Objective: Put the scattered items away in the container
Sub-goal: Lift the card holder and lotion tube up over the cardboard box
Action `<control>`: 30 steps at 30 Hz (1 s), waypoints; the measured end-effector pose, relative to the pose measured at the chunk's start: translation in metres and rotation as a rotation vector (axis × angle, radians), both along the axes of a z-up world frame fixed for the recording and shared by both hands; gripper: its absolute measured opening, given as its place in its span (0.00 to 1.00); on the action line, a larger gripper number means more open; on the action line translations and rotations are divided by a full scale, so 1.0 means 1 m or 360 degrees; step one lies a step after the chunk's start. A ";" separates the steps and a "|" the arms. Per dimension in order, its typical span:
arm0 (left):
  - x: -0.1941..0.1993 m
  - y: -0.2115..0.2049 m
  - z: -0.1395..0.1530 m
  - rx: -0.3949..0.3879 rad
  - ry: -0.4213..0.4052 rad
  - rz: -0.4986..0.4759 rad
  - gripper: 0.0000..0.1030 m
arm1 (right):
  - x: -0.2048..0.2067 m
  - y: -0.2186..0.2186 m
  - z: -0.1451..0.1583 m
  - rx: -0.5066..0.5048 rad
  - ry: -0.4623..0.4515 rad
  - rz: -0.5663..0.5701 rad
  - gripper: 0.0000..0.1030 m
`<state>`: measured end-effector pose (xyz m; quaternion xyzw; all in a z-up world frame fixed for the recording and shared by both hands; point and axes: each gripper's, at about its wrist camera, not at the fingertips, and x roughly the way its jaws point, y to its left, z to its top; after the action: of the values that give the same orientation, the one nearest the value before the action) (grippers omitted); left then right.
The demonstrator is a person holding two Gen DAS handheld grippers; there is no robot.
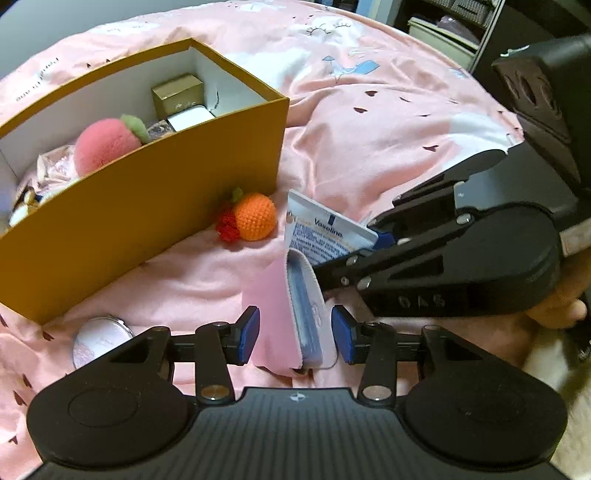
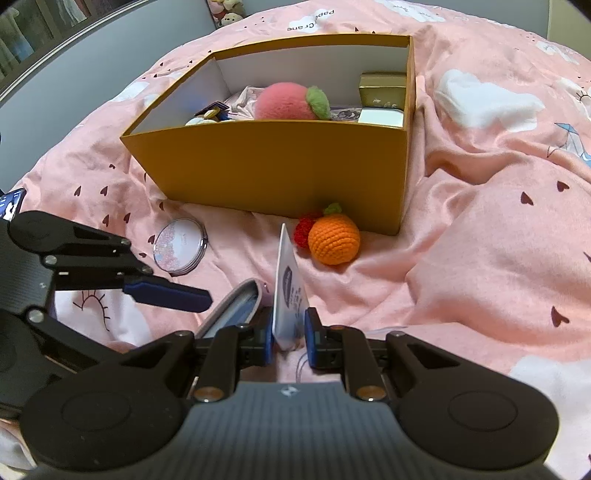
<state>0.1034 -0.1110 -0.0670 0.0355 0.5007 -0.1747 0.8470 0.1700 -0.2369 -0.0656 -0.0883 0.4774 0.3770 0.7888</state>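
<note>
An orange cardboard box [image 1: 155, 221] [image 2: 280, 173] stands on the pink bed and holds a pink plush peach [image 1: 105, 144] [image 2: 286, 101], a gold box [image 1: 179, 94] [image 2: 382, 88] and other small items. My left gripper [image 1: 294, 332] is open around a pink pouch [image 1: 291, 314] [image 2: 236, 306] standing on edge. My right gripper [image 2: 289, 334] [image 1: 373, 236] is shut on a white Vaseline packet [image 1: 321, 232] [image 2: 290, 295] held upright. A crochet orange with a red berry [image 1: 253, 218] [image 2: 332, 238] and a round compact mirror [image 1: 99, 341] [image 2: 181, 245] lie on the bed.
The rumpled pink bedspread [image 2: 480, 229] has raised folds to the right. A phone [image 2: 11, 203] shows at the left edge of the right wrist view. Shelving [image 1: 454, 29] stands beyond the bed.
</note>
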 end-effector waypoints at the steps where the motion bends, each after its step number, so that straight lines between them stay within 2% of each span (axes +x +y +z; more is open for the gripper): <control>1: 0.001 -0.002 -0.001 0.0016 0.0003 -0.0004 0.44 | 0.000 0.001 0.000 -0.0002 0.0001 0.0003 0.18; 5: 0.001 0.000 -0.002 0.0022 0.0015 0.0017 0.39 | -0.001 0.005 -0.001 -0.0008 0.0002 0.0015 0.18; 7: 0.002 0.006 -0.001 0.0003 0.0019 0.0057 0.31 | -0.001 0.005 -0.001 -0.0011 -0.0002 0.0016 0.18; 9: 0.002 0.012 -0.001 0.0017 0.0026 0.0098 0.28 | -0.001 0.006 -0.002 -0.0022 -0.0001 0.0014 0.18; 17: 0.004 0.019 -0.004 0.0013 0.0044 0.0162 0.21 | -0.002 0.008 -0.004 -0.0053 -0.0025 0.0015 0.18; 26: 0.003 0.045 0.001 -0.0185 0.0058 0.0275 0.19 | -0.001 0.005 0.002 -0.0035 -0.0045 -0.0024 0.17; 30: 0.001 0.054 0.013 -0.0255 0.0022 0.0298 0.19 | 0.000 0.005 0.007 -0.0023 -0.0067 -0.0029 0.17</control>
<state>0.1040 -0.0570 -0.0542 -0.0803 0.4921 -0.1344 0.8563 0.1701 -0.2318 -0.0583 -0.0976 0.4643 0.3643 0.8014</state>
